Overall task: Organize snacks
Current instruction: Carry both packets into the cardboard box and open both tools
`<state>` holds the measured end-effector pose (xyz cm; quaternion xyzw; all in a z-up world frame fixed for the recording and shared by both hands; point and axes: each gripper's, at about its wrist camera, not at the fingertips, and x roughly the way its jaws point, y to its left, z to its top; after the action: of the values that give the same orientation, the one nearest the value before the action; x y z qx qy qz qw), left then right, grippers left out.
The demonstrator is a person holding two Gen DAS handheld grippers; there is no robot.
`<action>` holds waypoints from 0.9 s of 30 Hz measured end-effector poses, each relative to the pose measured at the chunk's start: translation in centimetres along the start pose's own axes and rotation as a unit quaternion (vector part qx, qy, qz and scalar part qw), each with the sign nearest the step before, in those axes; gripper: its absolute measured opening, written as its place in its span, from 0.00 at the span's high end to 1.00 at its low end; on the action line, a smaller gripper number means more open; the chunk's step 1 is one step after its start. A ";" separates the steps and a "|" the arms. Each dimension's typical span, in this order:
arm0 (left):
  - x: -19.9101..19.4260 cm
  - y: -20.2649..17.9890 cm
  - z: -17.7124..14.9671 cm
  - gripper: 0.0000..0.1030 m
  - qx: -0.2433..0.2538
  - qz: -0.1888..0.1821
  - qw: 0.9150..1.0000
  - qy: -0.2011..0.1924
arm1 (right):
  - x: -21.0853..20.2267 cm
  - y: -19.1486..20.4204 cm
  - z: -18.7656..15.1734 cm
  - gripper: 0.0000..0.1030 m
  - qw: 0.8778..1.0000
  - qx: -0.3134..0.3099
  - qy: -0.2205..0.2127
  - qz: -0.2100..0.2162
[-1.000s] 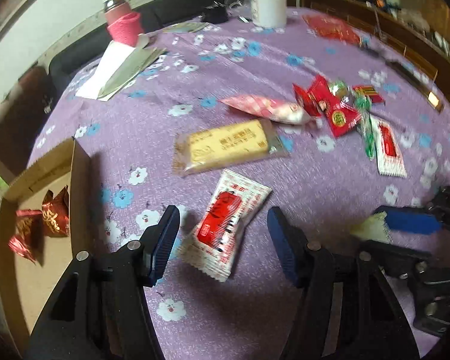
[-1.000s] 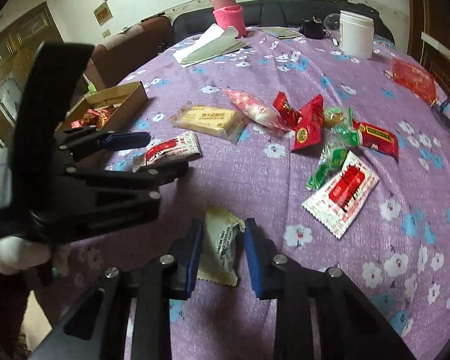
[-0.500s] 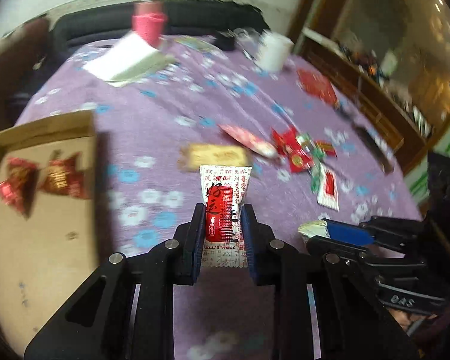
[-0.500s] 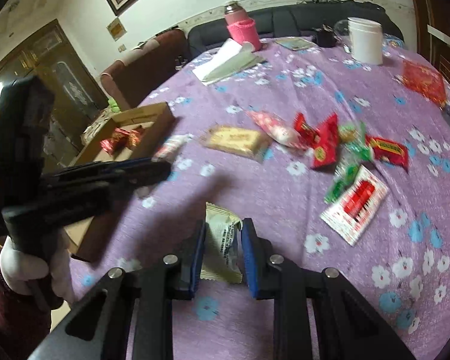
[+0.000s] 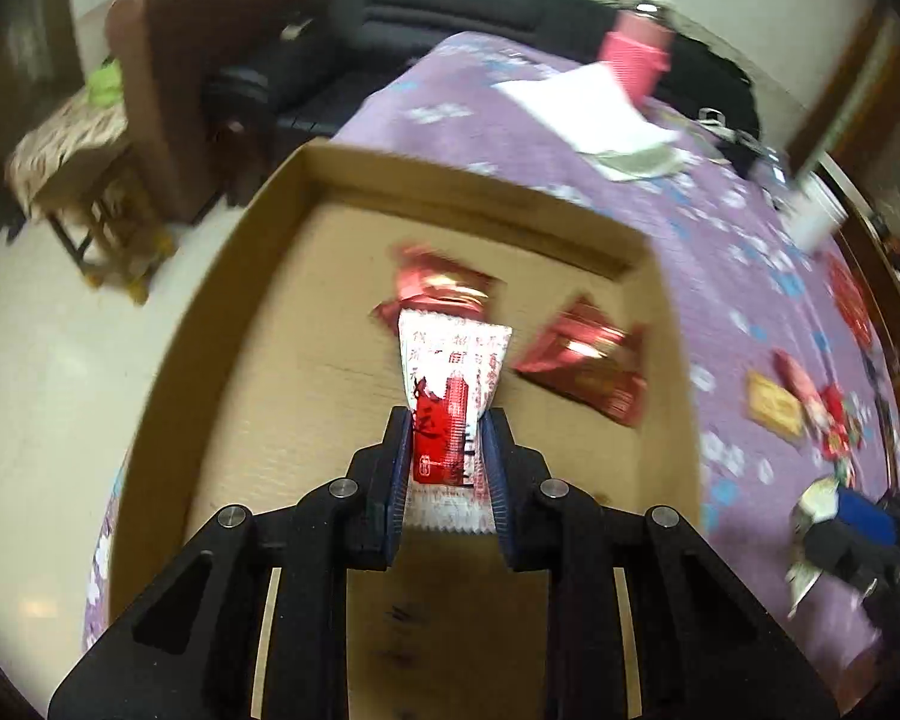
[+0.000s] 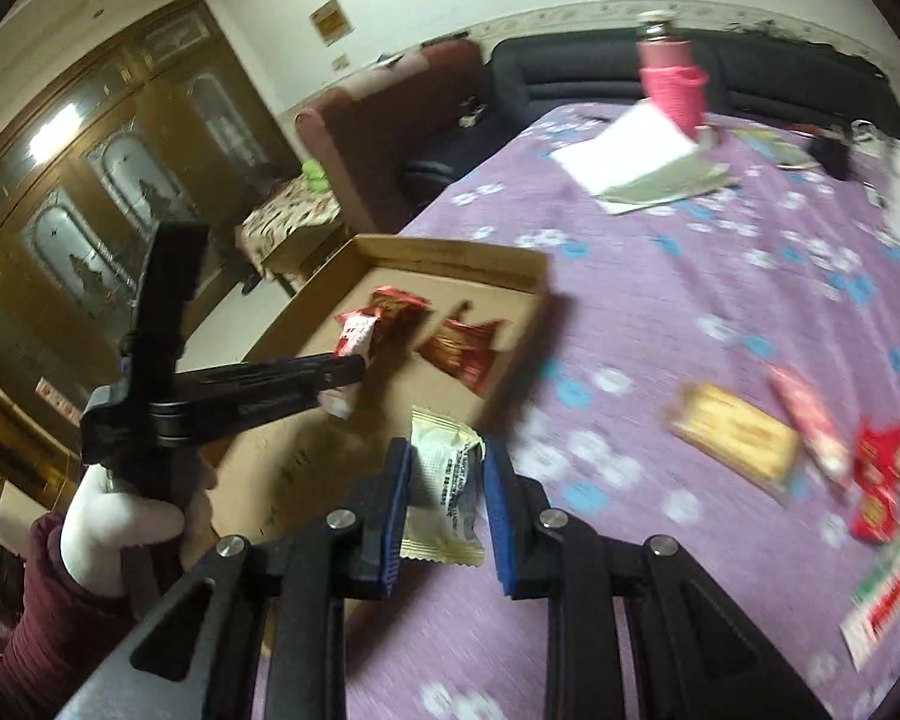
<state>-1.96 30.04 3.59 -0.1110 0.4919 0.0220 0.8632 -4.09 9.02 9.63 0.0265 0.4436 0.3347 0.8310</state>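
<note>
My left gripper [image 5: 447, 468] is shut on a white and red snack packet [image 5: 450, 396] and holds it above the floor of the cardboard box [image 5: 270, 420]. Two red foil snacks [image 5: 582, 366] lie in the box. In the right wrist view the left gripper [image 6: 354, 372] hangs over the same box [image 6: 450, 252]. My right gripper [image 6: 447, 498] is shut on a pale green and white snack packet [image 6: 444, 480], held above the box's near corner. It also shows in the left wrist view [image 5: 834, 510].
Loose snacks lie on the purple flowered tablecloth: a yellow bar [image 6: 738, 432], a pink packet [image 6: 810, 420], red packets [image 6: 876, 480]. A pink flask [image 6: 672, 78], white papers [image 6: 630, 156] and a white jar [image 5: 816, 216] stand at the far side. A brown chair [image 6: 384, 132] is beyond the box.
The left gripper closed on the white and red packet, lifted it and carried it left over the box. The right gripper, holding its green packet, swung left toward the box.
</note>
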 end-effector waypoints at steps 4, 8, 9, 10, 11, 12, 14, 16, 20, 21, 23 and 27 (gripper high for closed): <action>0.7 1.1 1.0 0.76 -0.022 -0.005 1.000 -0.003 | 4.2 1.7 1.2 0.74 1.000 -0.012 0.026 -0.006; 0.8 1.5 1.6 0.75 -0.027 -0.011 1.000 -0.002 | 7.2 2.2 1.8 0.74 0.999 -0.016 0.044 -0.022; 0.7 1.7 1.7 0.75 -0.029 -0.014 0.999 -0.002 | 7.7 2.2 1.9 0.74 0.998 -0.016 0.046 -0.027; 0.8 1.9 1.7 0.75 -0.033 -0.019 0.999 -0.002 | 8.1 2.2 1.9 0.74 0.998 -0.017 0.047 -0.031; 0.7 2.2 1.6 0.75 -0.038 -0.025 0.999 -0.003 | 8.4 2.1 2.0 0.72 0.998 -0.016 0.049 -0.034; 0.6 2.4 1.7 0.75 -0.041 -0.029 0.999 -0.002 | 8.7 2.0 2.1 0.71 0.998 -0.015 0.051 -0.033; 0.4 2.6 1.5 0.74 -0.050 -0.039 0.998 -0.001 | 8.8 1.8 2.2 0.70 0.998 -0.012 0.049 -0.031; -0.1 3.0 1.3 0.74 -0.062 -0.048 0.997 0.000 | 8.6 1.6 2.3 0.63 0.999 -0.008 0.043 -0.029; -1.8 3.3 0.7 0.74 -0.085 -0.065 0.994 -0.004 | 7.2 1.5 2.4 0.51 0.999 0.000 0.025 -0.021; -2.5 3.2 0.4 0.74 -0.088 -0.069 0.994 -0.012 | 6.6 1.4 2.4 0.51 1.000 -0.002 0.020 -0.021; -3.7 2.8 0.0 0.74 -0.091 -0.073 0.993 -0.025 | 5.2 1.1 2.2 0.48 1.000 -0.003 0.009 -0.023; -5.9 1.6 -0.6 0.68 -0.100 -0.095 0.990 -0.036 | 1.6 -1.3 1.5 0.40 0.999 0.016 -0.014 -0.042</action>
<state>-5.75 31.84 8.03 -0.2419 0.4429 -0.0071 0.8633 -1.60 9.34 8.93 0.0259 0.4382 0.2918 0.8498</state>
